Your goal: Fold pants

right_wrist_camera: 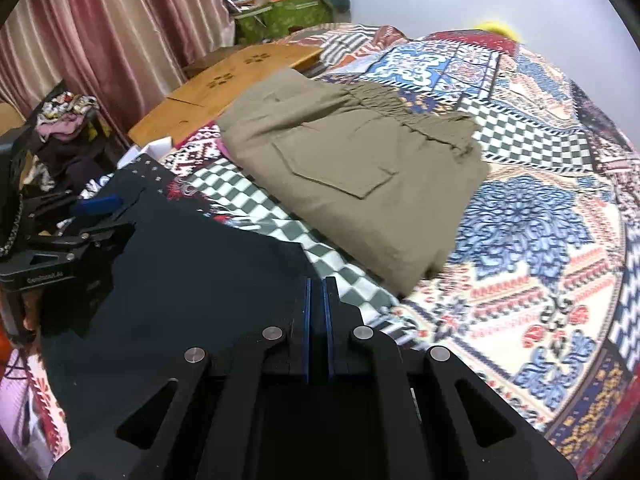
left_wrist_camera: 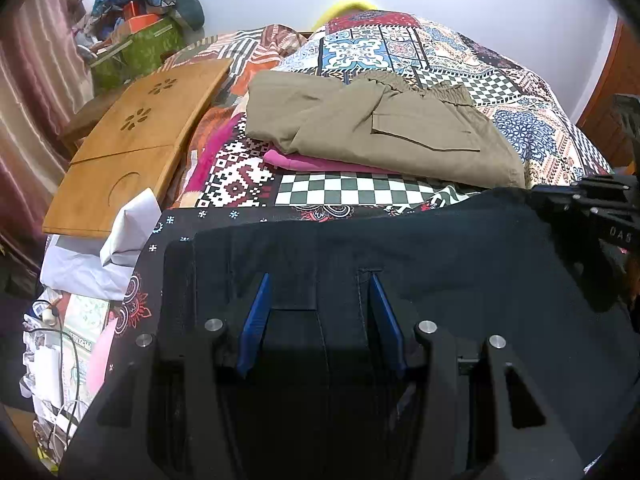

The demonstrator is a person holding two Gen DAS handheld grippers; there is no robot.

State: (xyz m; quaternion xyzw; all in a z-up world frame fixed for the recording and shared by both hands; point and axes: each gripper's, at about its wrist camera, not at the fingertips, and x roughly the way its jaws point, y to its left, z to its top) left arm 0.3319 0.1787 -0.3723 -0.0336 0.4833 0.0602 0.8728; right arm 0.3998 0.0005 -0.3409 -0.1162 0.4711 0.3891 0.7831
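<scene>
Patterned patchwork bedspread [left_wrist_camera: 400, 52] covers the bed, and we record it as the largest surface in both views. On it, toward the far side, we note khaki pants [left_wrist_camera: 380, 128] folded into a flat stack, lying on a pink garment [left_wrist_camera: 308, 162] whose edge shows beneath. Nearer to us lie the dark pants [left_wrist_camera: 400, 248], spread flat on the bedspread close to both tools and apart from the khaki stack, with a band of checked bedspread between them.

To the left of the bed we see a wooden lap tray [left_wrist_camera: 132, 148] with flower-shaped cut-outs, resting at the bed's edge. Behind it hangs a striped pink curtain [right_wrist_camera: 100, 28], and in the far corner stands a green box [left_wrist_camera: 140, 48] piled with clutter.

We find the left gripper [left_wrist_camera: 318, 280] over the dark pants with its blue fingers [left_wrist_camera: 256, 320] spread apart and the fabric showing between them. We cannot tell whether the fingers touch the cloth.

We find the right gripper [right_wrist_camera: 317, 280] at the dark pants' edge nearest the khaki stack. Its blue fingers [right_wrist_camera: 307, 320] are nearly pressed together with a thin gap between; whether any fabric is pinched we cannot tell.
</scene>
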